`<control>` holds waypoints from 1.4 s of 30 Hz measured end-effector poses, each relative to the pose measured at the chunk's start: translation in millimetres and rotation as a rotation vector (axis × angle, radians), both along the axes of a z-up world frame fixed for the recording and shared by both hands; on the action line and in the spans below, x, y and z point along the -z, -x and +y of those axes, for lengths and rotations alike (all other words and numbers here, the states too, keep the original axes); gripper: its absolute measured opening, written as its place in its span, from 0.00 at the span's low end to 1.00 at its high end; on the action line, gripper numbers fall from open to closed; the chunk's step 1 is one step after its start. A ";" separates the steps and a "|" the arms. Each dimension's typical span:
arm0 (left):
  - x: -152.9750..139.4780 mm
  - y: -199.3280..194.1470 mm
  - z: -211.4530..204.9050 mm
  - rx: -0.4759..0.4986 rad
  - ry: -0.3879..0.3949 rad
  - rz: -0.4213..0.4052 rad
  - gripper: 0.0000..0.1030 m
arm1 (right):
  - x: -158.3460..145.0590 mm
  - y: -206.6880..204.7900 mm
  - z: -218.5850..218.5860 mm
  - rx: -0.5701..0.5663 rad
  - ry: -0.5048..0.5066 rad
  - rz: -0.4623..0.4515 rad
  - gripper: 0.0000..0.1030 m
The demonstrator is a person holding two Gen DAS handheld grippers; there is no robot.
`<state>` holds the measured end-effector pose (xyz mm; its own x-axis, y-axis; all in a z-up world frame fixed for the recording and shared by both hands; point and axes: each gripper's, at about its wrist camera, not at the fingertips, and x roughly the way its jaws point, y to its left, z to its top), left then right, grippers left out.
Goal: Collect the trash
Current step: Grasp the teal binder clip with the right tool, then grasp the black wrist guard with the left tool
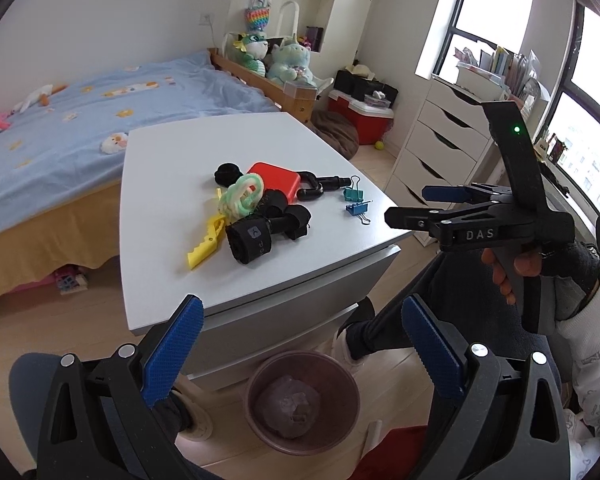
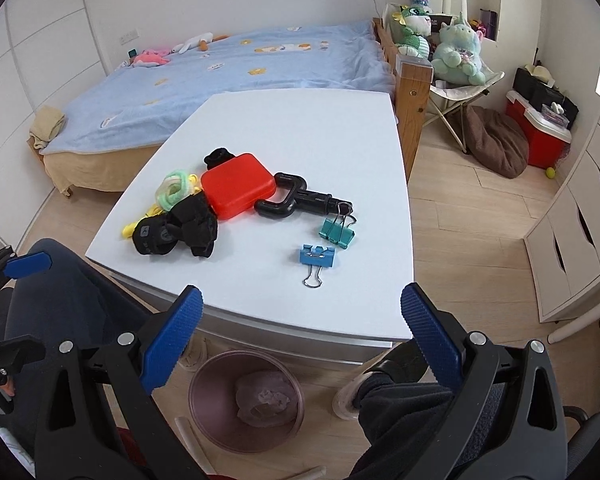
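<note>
A pile of items lies on the white table [image 1: 172, 160] [image 2: 300, 128]: a red case [image 1: 278, 182] [image 2: 236, 188], a black handle tool [image 1: 320, 186] [image 2: 300, 200], black straps [image 1: 268, 228] [image 2: 180, 228], a green ring [image 1: 240, 196] [image 2: 176, 188], a yellow toothed piece [image 1: 206, 244], a teal binder clip [image 1: 352, 192] [image 2: 337, 232] and a blue binder clip [image 1: 357, 210] [image 2: 317, 258]. A brown trash bin [image 1: 302, 404] [image 2: 246, 400] stands on the floor below the table's near edge, crumpled trash inside. My left gripper [image 1: 300, 348] is open and empty above the bin. My right gripper [image 2: 300, 336] [image 1: 420, 204] is open and empty at the table's near edge.
A bed with a blue cover [image 1: 80, 112] [image 2: 240, 68] runs behind the table. White drawers [image 1: 440, 148] [image 2: 580, 232] stand on the right. A red cooler [image 1: 360, 114] [image 2: 536, 132] and brown cushion [image 2: 496, 140] sit on the floor. The person's legs [image 1: 380, 332] [image 2: 400, 400] flank the bin.
</note>
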<state>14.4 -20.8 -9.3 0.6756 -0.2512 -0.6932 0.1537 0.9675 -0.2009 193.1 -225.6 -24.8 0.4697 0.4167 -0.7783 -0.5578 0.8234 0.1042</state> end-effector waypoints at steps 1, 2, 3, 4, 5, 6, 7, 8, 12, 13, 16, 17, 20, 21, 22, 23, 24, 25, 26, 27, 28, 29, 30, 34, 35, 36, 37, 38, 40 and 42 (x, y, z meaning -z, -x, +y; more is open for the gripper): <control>0.2 -0.2 0.7 -0.001 0.001 0.000 0.93 | 2.4 -3.9 2.2 0.001 0.004 0.005 0.95; 0.6 -1.0 1.2 -0.004 0.000 0.000 0.93 | 5.2 -7.6 4.2 0.004 0.011 0.010 0.95; 1.1 -1.5 1.6 -0.006 0.001 0.001 0.93 | 7.8 -11.2 5.9 0.007 0.018 0.015 0.95; 1.7 -1.8 2.1 -0.008 0.002 0.001 0.93 | 10.4 -14.8 8.0 0.009 0.023 0.020 0.95; 2.0 -1.9 2.8 -0.010 0.003 0.002 0.93 | 13.0 -18.1 9.9 0.011 0.026 0.026 0.95; 2.8 -1.9 3.0 -0.011 0.004 0.004 0.93 | 15.8 -21.2 12.0 0.013 0.032 0.030 0.94; 3.3 -2.2 3.5 -0.013 0.005 0.005 0.93 | 18.4 -23.7 13.8 0.014 0.037 0.034 0.93; 4.0 -2.2 4.0 -0.014 0.006 0.006 0.93 | 21.0 -25.8 14.8 0.013 0.039 0.037 0.88; 5.4 -2.4 7.6 -0.022 0.011 0.010 0.93 | 31.4 -34.2 20.4 0.019 0.054 0.053 0.73; 5.6 -2.4 8.6 -0.023 0.013 0.009 0.93 | 33.2 -34.8 20.9 0.021 0.057 0.054 0.70; 7.1 -2.0 10.5 -0.028 0.018 0.011 0.93 | 36.4 -38.6 22.1 0.032 0.062 0.055 0.58; 7.6 -2.0 10.5 -0.028 0.019 0.011 0.93 | 36.9 -39.7 22.3 0.034 0.063 0.055 0.54; 8.6 -1.7 11.2 -0.029 0.022 0.013 0.93 | 38.6 -42.0 24.1 0.036 0.067 0.059 0.44; 8.7 -1.6 11.2 -0.028 0.022 0.012 0.93 | 39.0 -42.4 24.9 0.036 0.070 0.058 0.41; 8.6 -1.6 11.2 -0.028 0.021 0.012 0.93 | 38.8 -42.4 25.7 0.035 0.072 0.055 0.40; 8.8 -1.6 11.5 -0.028 0.022 0.013 0.93 | 38.7 -42.5 26.4 0.033 0.069 0.056 0.38; 8.7 -1.6 11.4 -0.029 0.022 0.012 0.93 | 39.0 -42.6 27.4 0.029 0.069 0.056 0.36; 8.9 -1.4 11.5 -0.030 0.022 0.011 0.93 | 39.1 -41.8 28.5 0.026 0.070 0.054 0.34; 9.0 -1.4 11.5 -0.031 0.022 0.011 0.93 | 39.0 -41.8 29.1 0.025 0.070 0.053 0.30; 9.7 -1.5 11.9 -0.032 0.023 0.011 0.93 | 39.1 -42.0 29.3 0.025 0.071 0.051 0.25; 10.1 -1.2 12.0 -0.032 0.024 0.011 0.93 | 39.2 -41.7 29.6 0.024 0.073 0.049 0.24; 10.1 -1.2 12.1 -0.032 0.024 0.011 0.93 | 39.1 -41.5 29.7 0.023 0.073 0.047 0.24; 10.6 -1.1 12.0 -0.032 0.024 0.011 0.93 | 39.0 -40.6 29.8 0.023 0.073 0.047 0.24; 10.3 -0.8 12.8 -0.034 0.026 0.011 0.93 | 36.9 -37.6 29.2 0.018 0.065 0.044 0.24; 10.7 -0.9 12.9 -0.036 0.028 0.011 0.93 | 35.5 -36.4 28.8 0.017 0.062 0.043 0.24; 10.2 -1.7 13.6 -0.037 0.031 0.012 0.93 | 33.9 -34.9 28.4 0.016 0.058 0.043 0.24; 9.8 -2.5 13.7 -0.038 0.033 0.012 0.93 | 31.9 -33.4 27.7 0.014 0.053 0.043 0.24; 9.2 -3.6 13.5 -0.039 0.035 0.012 0.93 | 29.9 -31.9 26.5 0.011 0.049 0.041 0.24; 7.9 -5.6 13.1 -0.038 0.041 0.011 0.93 | 24.9 -27.8 25.0 0.006 0.041 0.038 0.24; 5.8 -8.7 12.3 -0.036 0.048 0.011 0.93 | 20.8 -22.6 23.5 0.003 0.032 0.035 0.24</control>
<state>23.1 -8.5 -15.1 0.6771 -0.2597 -0.6885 0.1164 0.9617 -0.2483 215.7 -202.1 -45.7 0.4431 0.3899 -0.8072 -0.5520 0.8282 0.0970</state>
